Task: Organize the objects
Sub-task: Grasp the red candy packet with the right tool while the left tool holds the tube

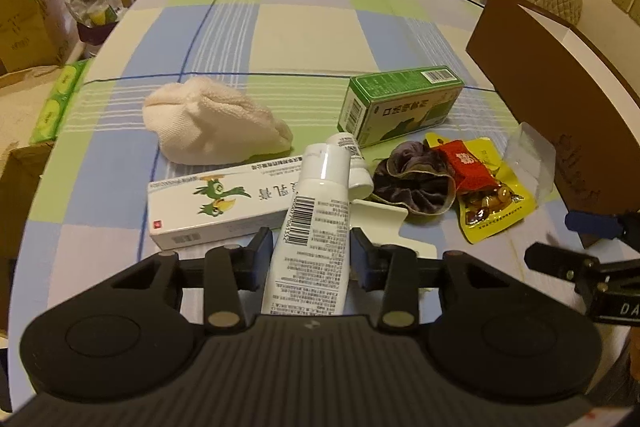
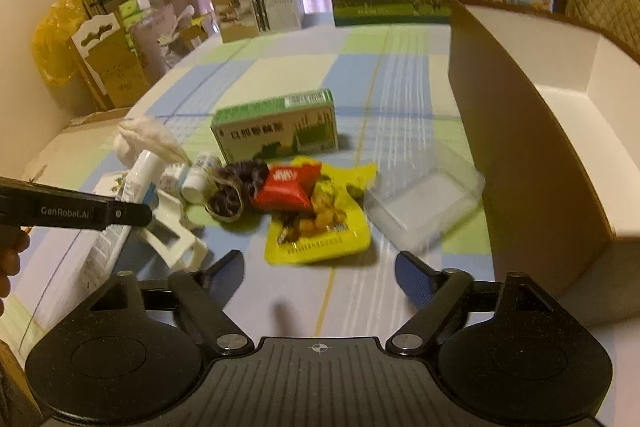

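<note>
Plainly, the left tongs (image 1: 311, 251) are clamped on the white tube (image 1: 310, 227), both pads pressed against its sides partway along the body. The right tongs (image 2: 319, 279) stand released, nothing between the pads, poised over bare counter (image 2: 280, 75) just near of the yellow snack packet (image 2: 320, 227). The tube sits at the near edge of the clutter, its cap end resting across the long white carton (image 1: 208, 203) and touching the small white bottle (image 1: 356, 163). Long axis: in the left wrist view it runs near to far, almost in line with the tongs, leaning slightly rightward at the far end; the cap points away, the crimped tail points back toward the camera. In the right wrist view the same tube reads as a slanted bar at far left, cap end raised. Risks, as judged: the hold is on a soft, rounded body, so a quick lift could let it squirm or pivot between the pads, the cap end drooping. Dragging instead of lifting could nudge the carton or roll the small bottle, which lies on its side and looks free to move. The white plastic holder (image 1: 380, 215) lies just right of the tube and could catch it. The brown box (image 2: 560, 115) stands open at right, its wall tall; a low carry would strike that wall. The two pairs of tongs are close together, so a crossing path to the box risks a knock. The right wrist view is blurred, so fine contacts there cannot be told.
</note>
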{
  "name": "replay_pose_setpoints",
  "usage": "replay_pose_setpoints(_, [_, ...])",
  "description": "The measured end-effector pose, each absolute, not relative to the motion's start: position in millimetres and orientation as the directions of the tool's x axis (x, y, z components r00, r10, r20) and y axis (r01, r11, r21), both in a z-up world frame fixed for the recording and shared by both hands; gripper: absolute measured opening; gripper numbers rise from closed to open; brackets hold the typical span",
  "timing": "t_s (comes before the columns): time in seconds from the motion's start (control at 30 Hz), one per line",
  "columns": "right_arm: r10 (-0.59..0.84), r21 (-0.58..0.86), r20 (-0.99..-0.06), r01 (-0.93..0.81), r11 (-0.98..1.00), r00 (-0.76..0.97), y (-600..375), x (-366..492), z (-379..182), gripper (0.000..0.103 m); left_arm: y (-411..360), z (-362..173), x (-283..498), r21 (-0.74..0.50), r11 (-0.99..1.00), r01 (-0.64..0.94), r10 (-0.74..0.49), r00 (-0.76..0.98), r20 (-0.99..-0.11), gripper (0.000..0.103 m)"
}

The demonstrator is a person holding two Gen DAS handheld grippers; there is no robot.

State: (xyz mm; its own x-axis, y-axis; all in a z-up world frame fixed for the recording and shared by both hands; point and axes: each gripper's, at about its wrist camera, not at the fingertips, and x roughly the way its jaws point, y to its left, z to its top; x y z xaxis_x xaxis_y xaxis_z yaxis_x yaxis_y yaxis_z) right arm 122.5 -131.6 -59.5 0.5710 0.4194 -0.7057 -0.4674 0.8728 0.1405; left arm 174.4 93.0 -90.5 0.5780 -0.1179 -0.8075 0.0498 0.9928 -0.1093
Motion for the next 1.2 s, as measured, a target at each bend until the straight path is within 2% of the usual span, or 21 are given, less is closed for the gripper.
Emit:
replay_pose_setpoints(0.3, [0.445,0.187,-0.693,-0.455,0.871,0.567,-112.0,141.4,-49.4,0.045,93.1,-68.9,186.2,-0.117,0.993,-0.021,-0.080,0.612,-0.787,0.036])
replay_pose_setpoints(0.87, [0.407,0.162,-0.743,-0.448,0.879,0.531,-82.1,177.1,-79.7,0.032,69.0,-62.8,217.4,-0.137,0.988,-0.066,-0.070,0.601,-0.796,0.036])
replay_pose_setpoints(1.0, [0.422,0.172,-0.733,-0.455,0.874,0.534,-85.5,175.7,-78.0,0.025,68.2,-65.2,218.2,-0.134,0.989,-0.065,-0.070,0.594,-0.801,0.036])
replay_pose_setpoints(1.2, [0.449,0.208,-0.711,-0.449,0.869,0.540,-95.1,172.0,-67.4,0.023,67.3,-65.0,216.5,-0.129,0.990,-0.058,-0.069,0.597,-0.799,0.036])
